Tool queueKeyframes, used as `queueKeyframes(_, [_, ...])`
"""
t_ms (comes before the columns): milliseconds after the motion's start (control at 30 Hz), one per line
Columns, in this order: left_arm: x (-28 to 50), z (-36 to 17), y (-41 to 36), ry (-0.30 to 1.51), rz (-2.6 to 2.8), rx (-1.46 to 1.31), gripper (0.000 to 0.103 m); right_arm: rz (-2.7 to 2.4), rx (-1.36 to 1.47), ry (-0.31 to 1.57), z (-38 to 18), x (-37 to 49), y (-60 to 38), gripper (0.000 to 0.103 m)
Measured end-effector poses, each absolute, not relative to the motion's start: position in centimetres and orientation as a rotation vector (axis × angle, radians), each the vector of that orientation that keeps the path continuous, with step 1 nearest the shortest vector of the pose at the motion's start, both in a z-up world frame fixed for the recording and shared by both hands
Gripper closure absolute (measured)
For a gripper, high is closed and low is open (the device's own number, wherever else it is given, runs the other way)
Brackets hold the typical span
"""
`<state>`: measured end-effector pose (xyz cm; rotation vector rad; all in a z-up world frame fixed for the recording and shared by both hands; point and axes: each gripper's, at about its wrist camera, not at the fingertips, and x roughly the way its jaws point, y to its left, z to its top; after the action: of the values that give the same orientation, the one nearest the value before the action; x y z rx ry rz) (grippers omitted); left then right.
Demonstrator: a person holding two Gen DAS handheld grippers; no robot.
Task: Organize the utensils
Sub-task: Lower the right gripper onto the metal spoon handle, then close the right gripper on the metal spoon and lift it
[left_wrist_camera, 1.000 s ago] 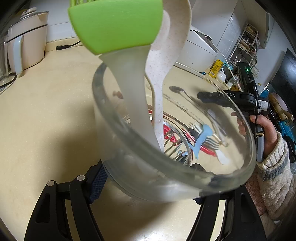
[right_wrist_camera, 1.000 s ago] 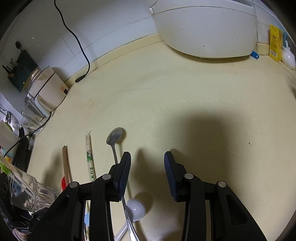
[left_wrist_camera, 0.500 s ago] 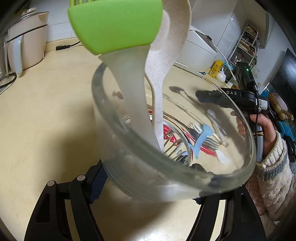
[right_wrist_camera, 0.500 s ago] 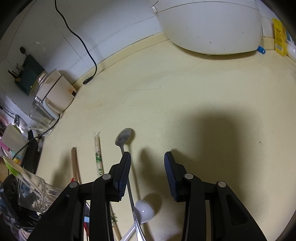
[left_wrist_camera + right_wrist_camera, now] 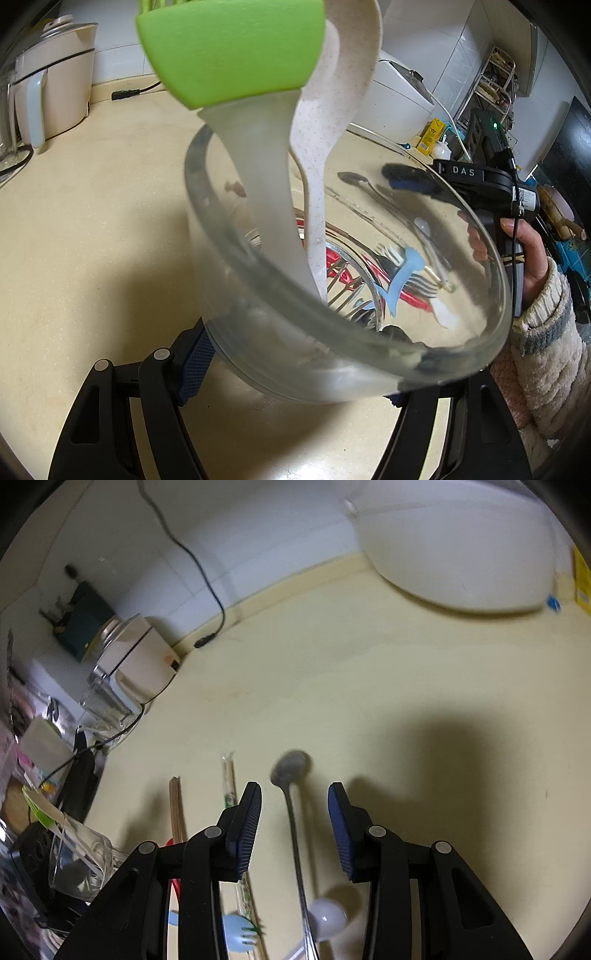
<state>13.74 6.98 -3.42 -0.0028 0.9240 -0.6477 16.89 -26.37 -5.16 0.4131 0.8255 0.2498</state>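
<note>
On the cream countertop (image 5: 388,672), the long metal spoon (image 5: 293,812) is now lying straight between the jaws of the right gripper (image 5: 294,827), where a second ago its handle was running under the left pad. The jaws are standing apart and are not pressing on the spoon; the gripper has swung sideways to line up over it, and the blur in the right wrist view suggests it is still settling. That probably means the spoon is the next utensil to be picked up, with only a descent and a squeeze left before it can be carried over.

The left gripper (image 5: 295,373) is clamping the base of a clear glass cup (image 5: 343,325), tilted toward its camera, and is holding it where it was a second ago. A green-headed utensil (image 5: 229,51) and a speckled white spoon (image 5: 332,122) are already standing in the cup, so part of the sorting looks done.

Around the metal spoon, a white plastic spoon (image 5: 327,919) is lying against its handle near the bottom edge, and could get dragged along. Wrapped chopsticks (image 5: 231,782), bare wooden chopsticks (image 5: 177,808) and a pale blue fork (image 5: 238,936) are lying just left of the jaws, with a red utensil (image 5: 173,867) partly hidden behind the gripper's frame. A large white appliance (image 5: 461,554) and a cream kettle (image 5: 55,77) are standing well clear at the back of the counter.
</note>
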Motion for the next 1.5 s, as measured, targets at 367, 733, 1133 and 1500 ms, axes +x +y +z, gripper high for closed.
queueKeyframes(367, [13.7,-3.4,7.0,0.924,-0.647,-0.002,0.026,0.229,0.188,0.848,-4.9,19.0,-23.6,0.065])
queueKeyframes(733, [13.8,-3.4,7.0,0.924,-0.647,-0.003,0.026,0.211,0.062,0.902,-6.1,19.2,-22.1,0.060])
queueKeyframes(1133, [13.8,-3.4,7.0,0.924,-0.647,-0.002,0.026,0.206,-0.084,0.868,-6.4,21.3,-19.8,0.061])
queueKeyframes(1500, [13.5,-3.3,6.7,0.923,-0.645,0.003,0.026,0.278,0.196,0.761,-3.6,20.1,-23.4,0.073])
